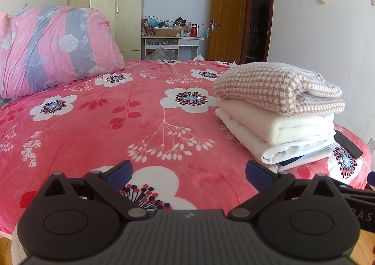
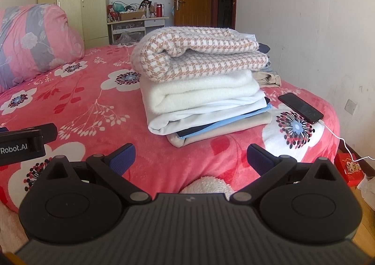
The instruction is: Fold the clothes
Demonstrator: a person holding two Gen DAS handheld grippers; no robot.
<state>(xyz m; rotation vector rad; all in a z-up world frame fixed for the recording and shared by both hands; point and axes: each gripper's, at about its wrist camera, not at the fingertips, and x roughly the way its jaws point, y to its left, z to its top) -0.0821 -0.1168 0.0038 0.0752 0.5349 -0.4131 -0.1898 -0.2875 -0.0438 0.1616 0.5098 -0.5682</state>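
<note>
Left gripper (image 1: pixel 188 171) and right gripper (image 2: pixel 191 156): fingers spread apart, holding nothing, both low over the near edge of the bed (image 2: pixel 93 105). Folded stack (image 2: pixel 201 91) sits ahead on the bed's right side, houndstooth sweater (image 2: pixel 199 56) on top, rolled fold edges facing the grippers, long axis running left-right. Phone (image 2: pixel 301 107) lies just right of the stack; pink pillow (image 1: pixel 54 47) far left.

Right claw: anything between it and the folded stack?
Only bare floral bedspread lies between the open right claw and the folded stack, seen in the right wrist view.
</note>
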